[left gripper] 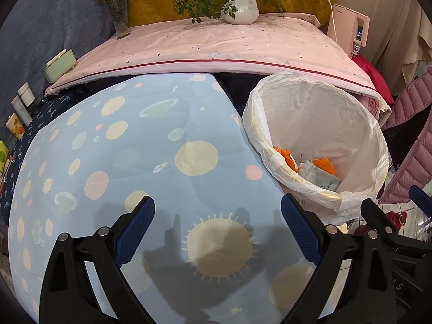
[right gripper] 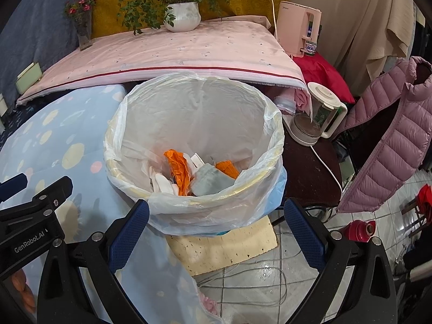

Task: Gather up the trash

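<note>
Two handheld grippers are hovering side by side over a bench draped in a pale blue cloth printed with yellow suns and pink planets (left gripper: pixel 151 145); no loose trash is showing on that cloth in either view.

The left gripper (left gripper: pixel 217 229) is pointing across the blue cloth; its blue-padded jaws are standing wide apart and holding nothing; only its shadow is falling on the cloth below.

The right gripper (right gripper: pixel 216 229) is pointing down at a round bin lined with a translucent white plastic bag (right gripper: pixel 194 113); its jaws are also spread wide and empty, with the near rim of the bag sitting between and just beyond them.

The bin is standing just beside the right edge of the bench; inside it are lying crumpled orange wrappers (right gripper: pixel 178 167), a flattened grey packet (right gripper: pixel 209 183) and some white paper scraps (right gripper: pixel 162 182); the trash is resting at the bottom, well below the rim.

Judging from the empty jaws above the bin, the drop-off step is looking finished or nearly so; the task is seeming well along, since nothing is left in plain sight on the cloth.

The next move is likely calling for a search of the bench for any remaining scrap; if none is found, the grippers could be drawing back clear of the loose bag rim, which could snag on a jaw.
</note>
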Demonstrator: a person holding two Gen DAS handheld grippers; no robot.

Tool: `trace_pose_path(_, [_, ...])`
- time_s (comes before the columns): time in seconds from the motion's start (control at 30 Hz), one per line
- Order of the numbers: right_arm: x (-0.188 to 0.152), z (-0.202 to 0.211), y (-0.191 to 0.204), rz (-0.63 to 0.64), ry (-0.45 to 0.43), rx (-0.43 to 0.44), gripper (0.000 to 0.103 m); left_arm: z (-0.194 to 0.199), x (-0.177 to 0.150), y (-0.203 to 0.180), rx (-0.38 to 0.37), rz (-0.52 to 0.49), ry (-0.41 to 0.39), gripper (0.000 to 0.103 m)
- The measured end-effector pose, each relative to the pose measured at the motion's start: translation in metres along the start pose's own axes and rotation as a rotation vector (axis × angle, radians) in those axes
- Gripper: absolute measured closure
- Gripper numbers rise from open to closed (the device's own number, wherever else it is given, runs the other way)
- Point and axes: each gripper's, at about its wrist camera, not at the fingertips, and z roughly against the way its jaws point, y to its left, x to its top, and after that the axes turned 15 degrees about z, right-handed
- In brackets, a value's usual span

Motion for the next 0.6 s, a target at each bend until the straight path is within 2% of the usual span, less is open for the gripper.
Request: trace_pose_path(0.6, [-0.0007, -0.0008, -0.0010, -0.001, 0.002, -0.001, 0.007, -0.0005, -0.0024, -0.0025, -0.002, -0.004, 0.003, 0.013])
